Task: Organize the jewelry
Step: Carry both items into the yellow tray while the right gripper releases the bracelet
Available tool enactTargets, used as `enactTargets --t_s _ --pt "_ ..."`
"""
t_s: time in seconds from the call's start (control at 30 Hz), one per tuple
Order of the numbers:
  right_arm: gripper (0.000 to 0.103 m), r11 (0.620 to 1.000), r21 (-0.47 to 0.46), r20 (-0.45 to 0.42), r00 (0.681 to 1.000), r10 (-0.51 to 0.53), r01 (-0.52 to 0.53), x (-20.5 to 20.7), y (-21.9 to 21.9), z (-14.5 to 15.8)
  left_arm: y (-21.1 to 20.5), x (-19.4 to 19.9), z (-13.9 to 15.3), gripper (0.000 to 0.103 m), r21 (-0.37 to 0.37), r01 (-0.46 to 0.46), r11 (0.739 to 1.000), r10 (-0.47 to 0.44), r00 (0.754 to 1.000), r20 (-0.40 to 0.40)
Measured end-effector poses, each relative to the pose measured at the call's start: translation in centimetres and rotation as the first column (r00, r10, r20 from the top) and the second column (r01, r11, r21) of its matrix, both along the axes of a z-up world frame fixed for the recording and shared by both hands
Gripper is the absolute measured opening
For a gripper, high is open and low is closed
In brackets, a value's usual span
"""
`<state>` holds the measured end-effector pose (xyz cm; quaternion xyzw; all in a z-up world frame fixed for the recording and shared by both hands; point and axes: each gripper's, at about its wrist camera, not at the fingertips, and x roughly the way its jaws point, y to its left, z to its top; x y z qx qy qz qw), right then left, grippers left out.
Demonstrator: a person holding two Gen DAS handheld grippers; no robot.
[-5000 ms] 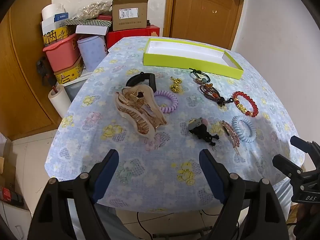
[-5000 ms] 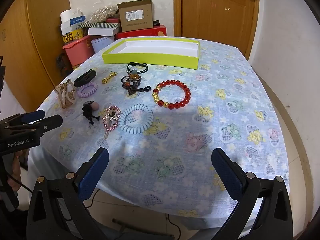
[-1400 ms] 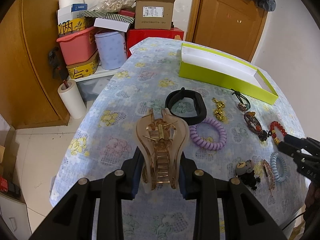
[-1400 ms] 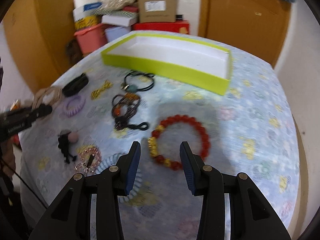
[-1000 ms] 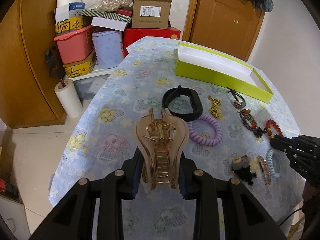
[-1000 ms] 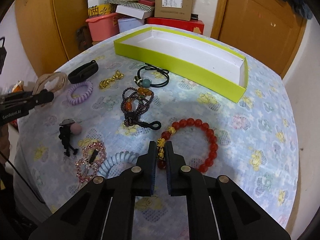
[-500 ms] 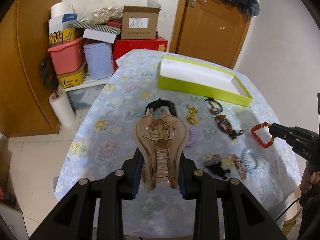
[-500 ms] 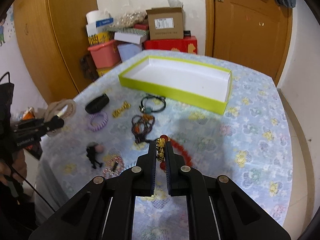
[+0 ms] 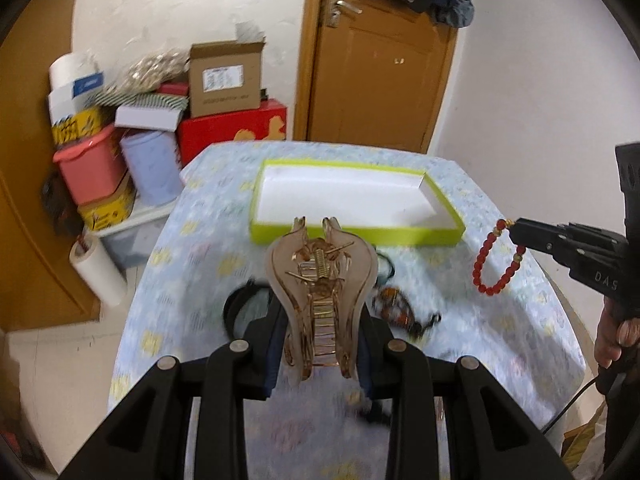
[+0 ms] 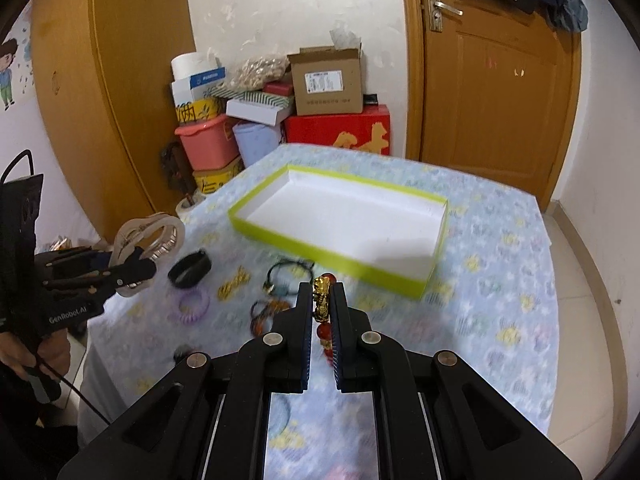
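My left gripper is shut on a large translucent brown hair claw and holds it above the table, short of the lime-green tray. My right gripper is shut on the red bead bracelet at its gold charm; the bracelet hangs from it in the air. The tray's white inside holds nothing. The left gripper with the claw also shows at the left of the right wrist view.
On the flowered tablecloth lie a black band, a purple coil tie, a gold piece, a black cord with a bead and a dark bead string. Boxes and bins stand beyond the table's far left; a door is behind.
Both grippers have lifted higher and moved toward the tray with their loads. The red bracelet has left the table and now hangs from the right gripper.
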<state>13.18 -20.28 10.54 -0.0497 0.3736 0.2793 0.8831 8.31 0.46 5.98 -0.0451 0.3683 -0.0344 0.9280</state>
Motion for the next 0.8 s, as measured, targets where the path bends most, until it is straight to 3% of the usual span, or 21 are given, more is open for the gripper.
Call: enactTargets --t_s 0.43,0.8 --pt "0.008 1.0 -0.001 0.02 1.0 -0.024 0.024 10.1 0.9 0.8 -0.3 11.3 0.1 0.032 0.032 0.053 0.998 -0.052 0.998 -0.024" --pt "0.008 0.995 -0.067 -0.056 0.996 -0.071 0.067 18.4 1.3 -4.3 0.6 19.6 -3.8 0.032 0.071 0.029 0.997 -0.021 0.993 -0.113"
